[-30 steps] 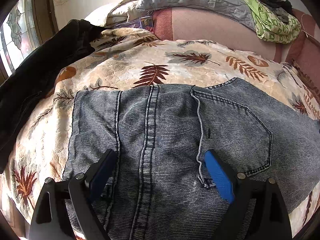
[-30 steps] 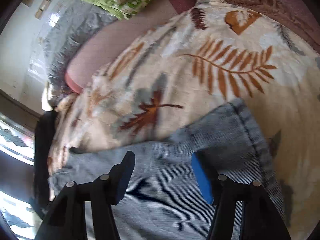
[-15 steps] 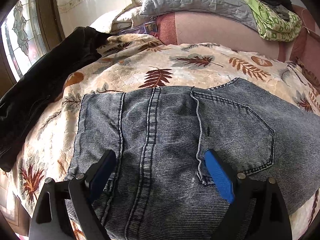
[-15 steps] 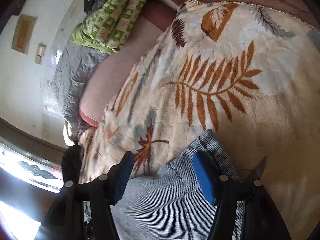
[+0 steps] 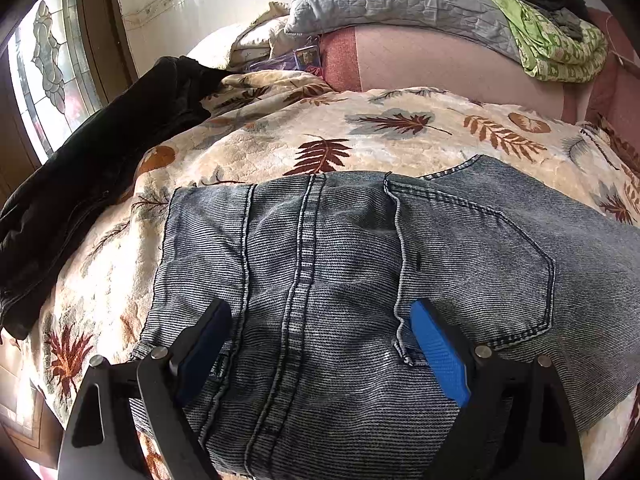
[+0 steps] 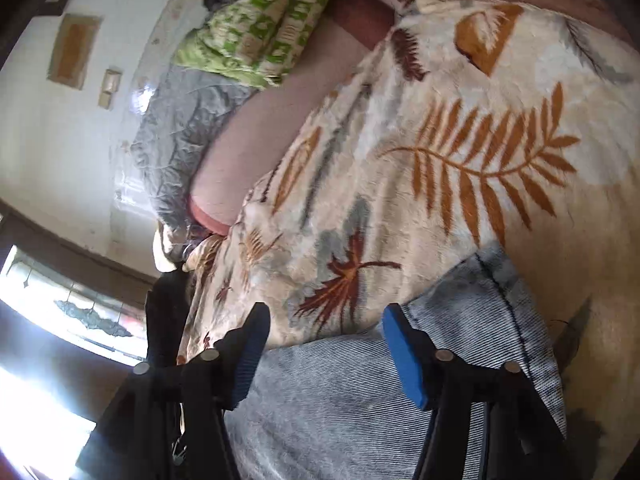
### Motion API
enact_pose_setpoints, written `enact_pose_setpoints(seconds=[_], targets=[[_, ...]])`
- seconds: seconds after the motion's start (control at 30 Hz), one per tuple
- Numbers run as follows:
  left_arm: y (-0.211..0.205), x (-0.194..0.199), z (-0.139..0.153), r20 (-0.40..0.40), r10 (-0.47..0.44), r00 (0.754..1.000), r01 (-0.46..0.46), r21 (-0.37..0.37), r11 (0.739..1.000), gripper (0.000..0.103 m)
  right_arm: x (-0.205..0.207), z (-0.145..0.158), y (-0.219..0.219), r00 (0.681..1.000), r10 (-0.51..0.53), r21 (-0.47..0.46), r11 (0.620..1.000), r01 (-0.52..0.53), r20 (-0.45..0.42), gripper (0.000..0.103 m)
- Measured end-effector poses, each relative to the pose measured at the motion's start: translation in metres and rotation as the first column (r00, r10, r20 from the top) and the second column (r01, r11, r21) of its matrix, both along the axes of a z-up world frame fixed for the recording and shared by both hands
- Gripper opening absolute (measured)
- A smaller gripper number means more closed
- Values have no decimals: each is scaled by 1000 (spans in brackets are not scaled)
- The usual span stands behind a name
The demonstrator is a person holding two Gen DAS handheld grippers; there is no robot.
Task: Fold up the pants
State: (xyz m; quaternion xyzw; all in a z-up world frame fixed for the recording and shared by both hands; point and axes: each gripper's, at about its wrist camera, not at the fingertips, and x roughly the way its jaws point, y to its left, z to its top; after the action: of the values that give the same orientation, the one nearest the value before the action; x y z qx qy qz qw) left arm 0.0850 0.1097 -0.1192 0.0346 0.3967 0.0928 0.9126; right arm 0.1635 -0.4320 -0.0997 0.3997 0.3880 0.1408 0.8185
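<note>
Faded blue jeans (image 5: 340, 264) lie flat on a cream blanket with leaf prints (image 5: 360, 148), seat side up with a back pocket (image 5: 480, 264) at the right. My left gripper (image 5: 320, 336) is open and empty, hovering over the seat near the centre seam. In the right wrist view a leg hem of the jeans (image 6: 500, 320) lies on the blanket (image 6: 460, 140). My right gripper (image 6: 324, 344) is open and empty just above the denim's far edge.
A black garment (image 5: 88, 176) lies along the blanket's left edge by a stained-glass window (image 5: 44, 80). A grey quilted pillow (image 5: 400, 4) and a green patterned cloth (image 5: 556, 40) rest on the pink sofa back (image 5: 440, 68).
My left gripper has drawn back a little, showing more blanket and the window. My right gripper has swung over the leg end, staying open.
</note>
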Motion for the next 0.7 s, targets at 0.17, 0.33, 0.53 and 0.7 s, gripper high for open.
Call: enact_pose_setpoints(seconds=[0.17, 0.33, 0.53, 0.7], targets=[[1, 1, 1, -4, 7, 1000, -7, -16, 1000, 92, -4, -14, -11, 996, -62, -39, 997, 60, -70, 70], [-6, -14, 20, 65, -37, 997, 40, -40, 998, 92, -60, 23, 5, 994, -39, 26, 999, 36, 99, 70], [-34, -29, 30, 109, -172, 979, 184, -113, 976, 92, -88, -15, 44, 999, 23, -1, 1000, -23, -28, 74], [-56, -20, 5, -16, -242, 970, 241, -44, 970, 92, -87, -10, 48, 1000, -3, -48, 999, 2, -14, 74]])
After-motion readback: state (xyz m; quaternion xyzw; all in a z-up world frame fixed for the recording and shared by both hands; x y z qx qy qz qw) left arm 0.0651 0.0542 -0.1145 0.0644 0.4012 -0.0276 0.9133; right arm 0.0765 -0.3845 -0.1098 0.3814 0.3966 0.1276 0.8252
